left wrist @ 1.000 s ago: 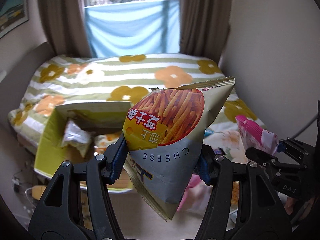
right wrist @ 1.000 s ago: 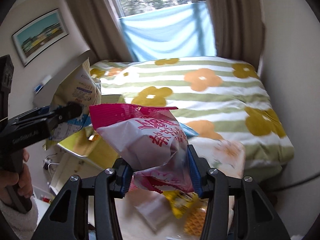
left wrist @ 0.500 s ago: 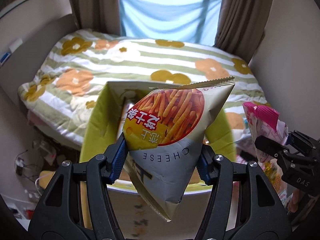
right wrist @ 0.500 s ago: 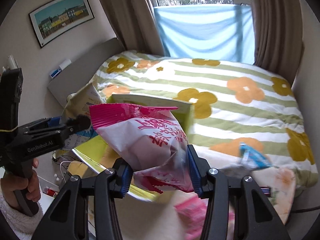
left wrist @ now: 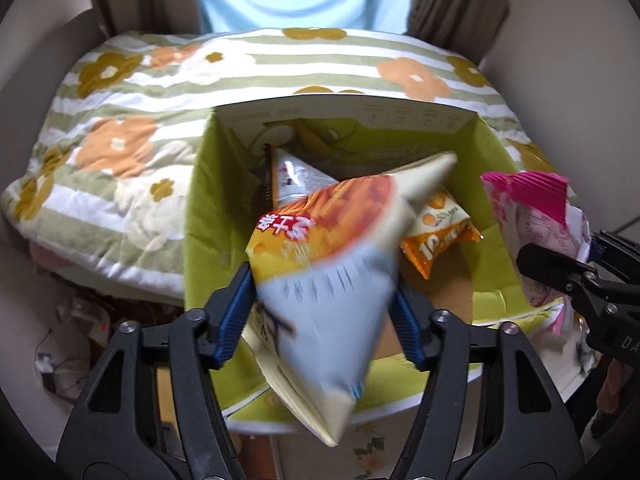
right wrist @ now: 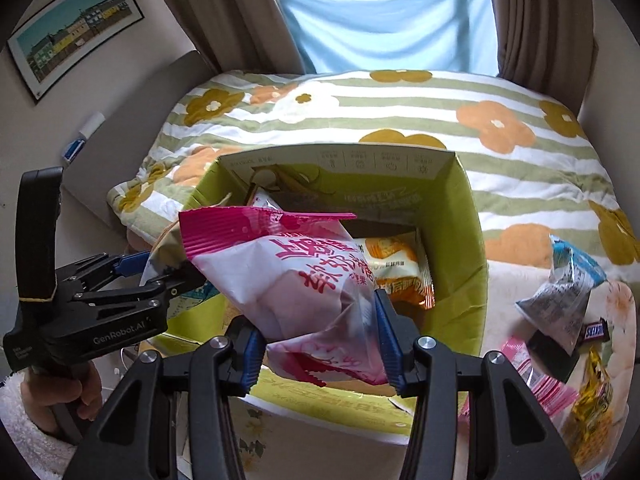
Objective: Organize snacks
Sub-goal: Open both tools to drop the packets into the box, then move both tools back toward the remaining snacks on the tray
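In the left wrist view, the left gripper hangs over the open green carton with its jaws opening; the cheese-stick bag sits between the blue pads, blurred and seemingly slipping free, so the pads no longer appear to press it. Below it an orange snack packet and a white packet already lie inside the carton. The bag's lower corner points past the carton's near edge, so a release here could tip it over that wall to the floor rather than inside. At the right edge of this view, the right gripper carries the pink candy bag just beside the carton's right wall. In the right wrist view, the right gripper has its fingers clamped on that pink candy bag, held above the carton's near-left corner, close to the left gripper. The two tools are near enough to knock together, and the pink bag could be let go onto the rim. More snacks, a Snickers bar among them, wait on the bed.
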The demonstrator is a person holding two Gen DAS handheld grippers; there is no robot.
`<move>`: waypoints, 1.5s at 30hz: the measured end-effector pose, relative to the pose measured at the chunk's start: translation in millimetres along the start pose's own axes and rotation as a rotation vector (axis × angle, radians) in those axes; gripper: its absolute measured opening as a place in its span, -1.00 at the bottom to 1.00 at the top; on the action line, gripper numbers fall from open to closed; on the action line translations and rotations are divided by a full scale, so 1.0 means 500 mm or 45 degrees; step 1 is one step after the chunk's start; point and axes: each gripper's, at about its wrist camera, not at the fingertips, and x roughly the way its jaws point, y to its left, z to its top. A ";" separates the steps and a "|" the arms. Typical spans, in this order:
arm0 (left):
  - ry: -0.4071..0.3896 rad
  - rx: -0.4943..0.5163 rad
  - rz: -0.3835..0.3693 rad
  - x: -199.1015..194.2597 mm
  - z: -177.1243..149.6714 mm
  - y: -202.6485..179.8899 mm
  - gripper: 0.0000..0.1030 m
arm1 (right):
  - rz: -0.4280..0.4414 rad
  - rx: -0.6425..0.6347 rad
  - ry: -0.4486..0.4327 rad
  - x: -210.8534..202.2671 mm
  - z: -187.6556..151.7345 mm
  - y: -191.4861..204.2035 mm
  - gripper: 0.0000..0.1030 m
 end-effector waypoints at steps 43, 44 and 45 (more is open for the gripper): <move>-0.096 -0.005 0.037 -0.081 -0.066 -0.007 0.99 | -0.071 0.112 0.004 -0.020 -0.049 -0.024 0.84; -0.101 0.005 0.029 -0.083 -0.064 -0.012 0.99 | -0.085 0.109 0.002 -0.025 -0.051 -0.022 0.84; -0.105 0.012 0.022 -0.085 -0.063 -0.015 0.99 | -0.093 0.109 0.002 -0.028 -0.051 -0.021 0.84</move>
